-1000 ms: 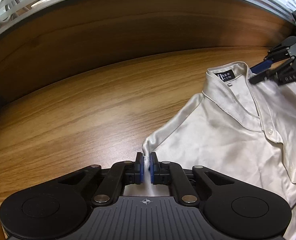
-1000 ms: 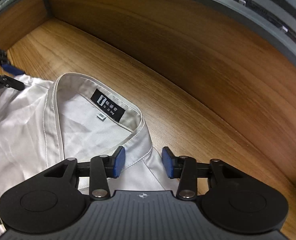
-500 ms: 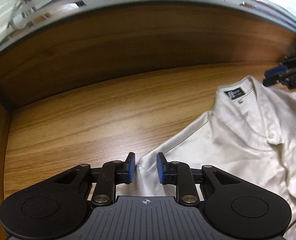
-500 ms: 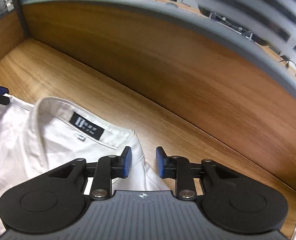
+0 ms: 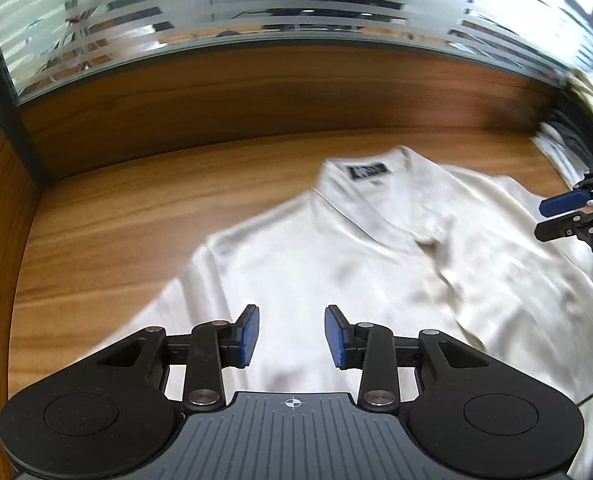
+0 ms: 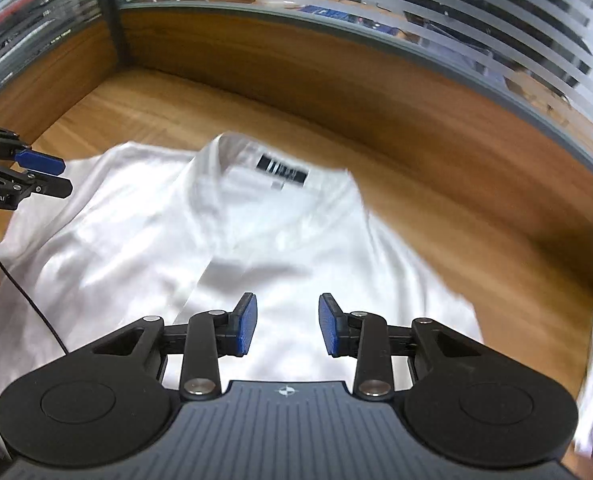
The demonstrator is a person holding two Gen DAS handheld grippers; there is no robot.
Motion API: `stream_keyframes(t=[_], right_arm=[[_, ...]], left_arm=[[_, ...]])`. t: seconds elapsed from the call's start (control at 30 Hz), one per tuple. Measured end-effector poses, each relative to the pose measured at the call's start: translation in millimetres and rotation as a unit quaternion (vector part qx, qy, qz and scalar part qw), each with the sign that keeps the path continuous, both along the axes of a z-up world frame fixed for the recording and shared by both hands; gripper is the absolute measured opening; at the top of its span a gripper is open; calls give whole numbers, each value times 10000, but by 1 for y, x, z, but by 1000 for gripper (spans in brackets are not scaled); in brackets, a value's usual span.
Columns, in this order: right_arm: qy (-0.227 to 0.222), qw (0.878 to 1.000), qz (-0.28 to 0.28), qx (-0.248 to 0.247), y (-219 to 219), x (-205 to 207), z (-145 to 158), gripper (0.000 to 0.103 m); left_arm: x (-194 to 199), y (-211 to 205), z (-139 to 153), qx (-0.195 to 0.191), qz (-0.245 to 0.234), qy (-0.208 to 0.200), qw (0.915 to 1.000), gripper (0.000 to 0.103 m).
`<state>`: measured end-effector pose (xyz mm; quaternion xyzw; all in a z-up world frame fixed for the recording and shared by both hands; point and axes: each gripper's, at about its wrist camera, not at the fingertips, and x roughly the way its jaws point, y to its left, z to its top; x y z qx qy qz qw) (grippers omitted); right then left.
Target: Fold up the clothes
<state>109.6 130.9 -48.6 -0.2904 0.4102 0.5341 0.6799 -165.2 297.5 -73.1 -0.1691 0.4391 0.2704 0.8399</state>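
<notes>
Left wrist view: left gripper [image 5: 291, 335] and right gripper [image 6: 287, 324] both hang spread, grasping nothing, above the white shirt [image 5: 376, 264] on the wooden table [image 5: 136, 216].

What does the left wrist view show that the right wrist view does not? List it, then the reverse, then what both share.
Left wrist view only: a stack of folded clothes at the far right.

Right wrist view only: a thin black cable trailing across the shirt's edge.

Both: the white satin collared shirt spread on the wooden table, with the left gripper and right gripper open above it.
</notes>
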Motion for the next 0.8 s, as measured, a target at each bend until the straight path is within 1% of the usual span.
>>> stream_keyframes(t=[0.17, 0.27, 0.4, 0.53, 0.6, 0.73, 0.8], right_arm=[[108, 9982, -587, 11, -69, -29, 11, 39], [97, 9946, -1029, -18, -117, -49, 10, 39], [66, 9872, -1586, -127, -178, -75, 2, 39], [50, 9772, -2109, -223, -237, -101, -7, 39], [99, 9748, -2219, -220, -262, -113, -15, 39], [160, 9756, -2177, -236, -303, -130, -28, 39], [213, 9764, -2135, -233, -320, -133, -35, 39]], left_arm=[[-30, -37, 15, -103, -228, -125, 9996, 41], [-44, -59, 17, -187, -407, -186, 9988, 44], [-49, -91, 3, -379, -744, -197, 9963, 44], [-58, -126, -8, -427, -1004, -85, 9940, 44], [-62, -145, -9, -437, -1034, -81, 9936, 44], [-69, -184, -12, -455, -1075, -78, 9931, 45], [-69, -207, -15, -521, -971, -88, 9939, 45]])
